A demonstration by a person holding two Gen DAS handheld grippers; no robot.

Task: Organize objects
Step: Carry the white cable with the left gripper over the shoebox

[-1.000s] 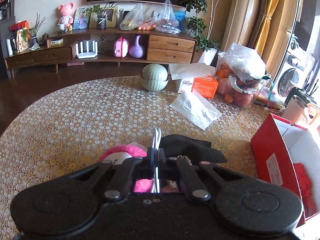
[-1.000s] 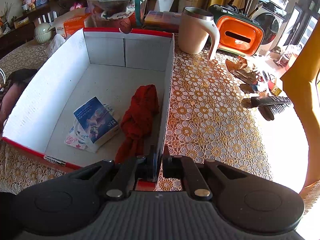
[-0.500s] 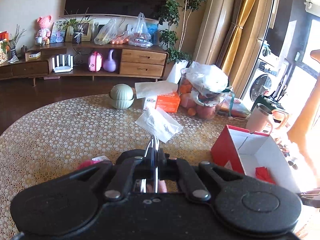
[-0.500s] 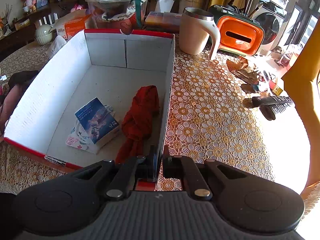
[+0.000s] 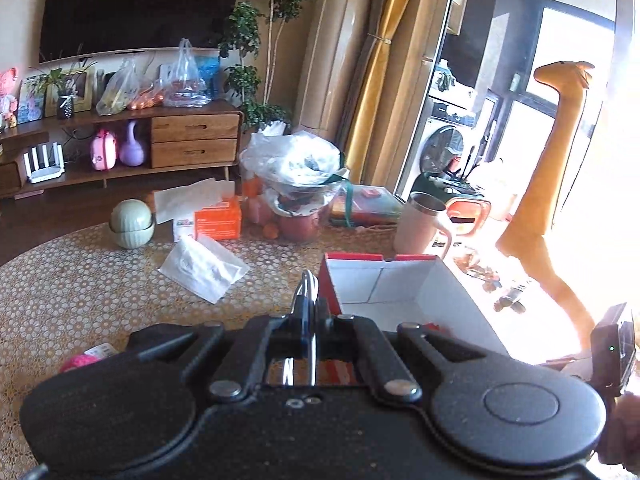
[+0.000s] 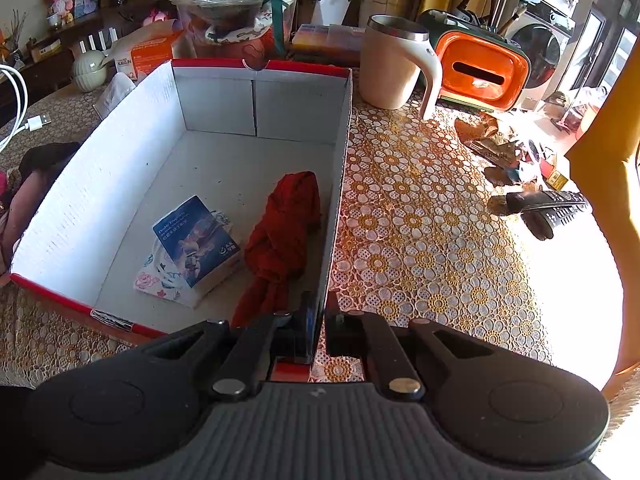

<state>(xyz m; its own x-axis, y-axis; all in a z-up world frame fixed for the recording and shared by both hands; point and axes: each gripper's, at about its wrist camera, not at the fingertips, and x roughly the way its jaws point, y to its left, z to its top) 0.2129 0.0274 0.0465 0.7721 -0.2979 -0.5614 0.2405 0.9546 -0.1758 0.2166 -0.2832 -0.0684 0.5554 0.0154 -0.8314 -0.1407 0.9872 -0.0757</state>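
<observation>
My left gripper (image 5: 310,308) is shut on a looped white USB cable (image 5: 307,284) and holds it above the table, just left of the red box (image 5: 352,276). The cable also shows at the left edge of the right wrist view (image 6: 18,104), hanging in the air. My right gripper (image 6: 318,320) is shut on the right wall of the red box (image 6: 338,184). Inside the box lie a red cloth (image 6: 284,236), a blue tissue pack (image 6: 196,236) and a floral pack (image 6: 156,276).
A black cloth (image 5: 160,340) and a pink fluffy item (image 5: 78,362) lie on the lace-covered table left of the box. A tissue (image 5: 204,270), orange tissue box (image 5: 218,222), green bowl (image 5: 132,224), fruit bag (image 5: 296,196), mug (image 6: 394,64) and remotes (image 6: 548,208) stand around.
My left gripper has lifted the white cable off the table and swung right toward the red box. My right gripper has kept its hold on the box wall.
</observation>
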